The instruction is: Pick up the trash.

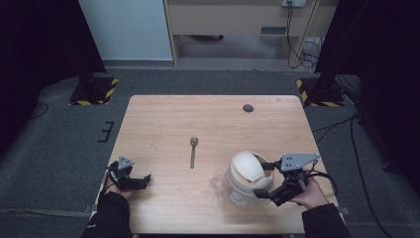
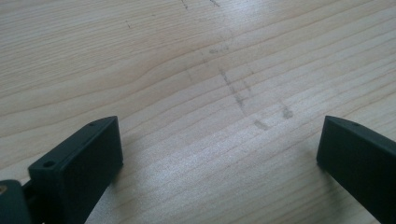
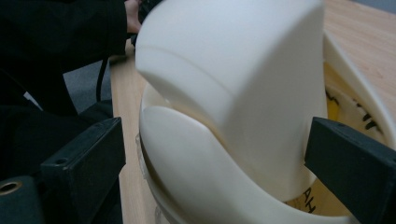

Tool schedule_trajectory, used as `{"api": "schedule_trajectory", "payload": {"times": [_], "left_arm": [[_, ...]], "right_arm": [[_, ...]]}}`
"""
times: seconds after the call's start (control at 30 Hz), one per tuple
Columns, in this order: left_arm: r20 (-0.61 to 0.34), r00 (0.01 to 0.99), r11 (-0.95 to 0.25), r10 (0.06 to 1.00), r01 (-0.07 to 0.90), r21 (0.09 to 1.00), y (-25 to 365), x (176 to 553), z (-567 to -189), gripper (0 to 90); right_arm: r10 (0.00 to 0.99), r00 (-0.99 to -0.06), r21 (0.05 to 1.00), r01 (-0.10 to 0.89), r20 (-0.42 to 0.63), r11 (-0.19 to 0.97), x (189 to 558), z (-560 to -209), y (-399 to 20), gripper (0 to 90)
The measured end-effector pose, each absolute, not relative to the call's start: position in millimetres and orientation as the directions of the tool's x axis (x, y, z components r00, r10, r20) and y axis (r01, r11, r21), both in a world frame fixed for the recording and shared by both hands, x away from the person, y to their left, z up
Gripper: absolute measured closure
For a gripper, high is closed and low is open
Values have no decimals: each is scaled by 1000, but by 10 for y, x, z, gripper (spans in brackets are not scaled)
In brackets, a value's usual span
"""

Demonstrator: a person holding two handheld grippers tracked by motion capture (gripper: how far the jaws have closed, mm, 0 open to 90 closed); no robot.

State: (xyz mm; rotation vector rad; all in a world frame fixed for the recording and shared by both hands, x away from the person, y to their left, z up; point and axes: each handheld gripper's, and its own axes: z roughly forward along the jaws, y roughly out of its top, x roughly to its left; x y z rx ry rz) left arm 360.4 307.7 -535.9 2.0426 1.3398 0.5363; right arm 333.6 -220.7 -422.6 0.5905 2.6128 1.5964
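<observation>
Straddling the white lid point(image 1: 249, 167) of the clear container point(image 1: 233, 191), the right gripper point(image 1: 265, 179) stands spread; contents are hidden.

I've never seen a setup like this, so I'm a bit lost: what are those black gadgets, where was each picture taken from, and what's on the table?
No machine works here: a person holds a hand tool with a two-jaw claw in each hand. The high view looks down on the wooden table. There you see the left claw, the right claw, a spoon lying in the middle, and a white tub whose white lid sits tilted. The other two pictures come from cameras riding on the claws. The left one shows open jaws over bare wood. The right one shows its jaws on either side of the lid, apparently not yet closed on it.
</observation>
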Motion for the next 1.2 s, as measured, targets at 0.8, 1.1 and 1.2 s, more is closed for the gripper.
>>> {"api": "schedule_trajectory", "payload": {"times": [0.8,1.1,1.2], "left_arm": [[-88,383,-157,919,561,813,2768,3545,-4937,224],[-68,429,-185,901,521,833,2338,3716,-4870,238],[-64,440,-196,896,521,831,2173,3816,-4884,247]], "right_arm": [[496,-844,942,306,202,136,3403,-4023,-2720,68],[700,-683,936,346,208,59,3497,-4187,-2917,57],[745,-634,932,360,207,48,3517,-4262,-2980,57]]}}
